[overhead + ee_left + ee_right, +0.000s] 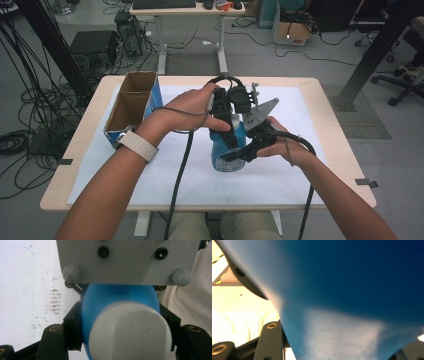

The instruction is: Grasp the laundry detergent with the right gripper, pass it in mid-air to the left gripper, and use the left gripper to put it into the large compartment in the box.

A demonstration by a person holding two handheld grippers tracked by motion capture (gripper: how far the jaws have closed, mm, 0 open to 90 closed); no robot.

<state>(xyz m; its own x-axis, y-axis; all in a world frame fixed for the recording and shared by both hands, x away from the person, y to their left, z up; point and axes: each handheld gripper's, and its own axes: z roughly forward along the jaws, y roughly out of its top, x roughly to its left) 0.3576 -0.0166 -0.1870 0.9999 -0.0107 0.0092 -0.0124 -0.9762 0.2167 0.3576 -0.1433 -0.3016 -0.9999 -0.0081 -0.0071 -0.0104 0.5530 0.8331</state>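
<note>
A blue bottle (224,150) with a white cap (130,332) is held up over the middle of the white mat (165,175) that covers the table (330,110), just right of the open cardboard box (131,102) standing at the mat's far left corner. Both grippers clamp it. The left gripper (226,117) comes down from above the bottle, and its jaws press the upper part of the blue body from both sides, just behind the cap, as the left gripper view makes plain: the black pads (73,332) sit flush against the plastic. The right gripper (245,150) reaches in from the right of the bottle and grips its lower body; in the right gripper view the blue wall fills the space between the jaws, blurred by closeness. The grey three-cornered plate (260,114) on the right gripper stands just above the bottle, touching nothing else that I can tell. The box sits well apart from both hands.
</note>
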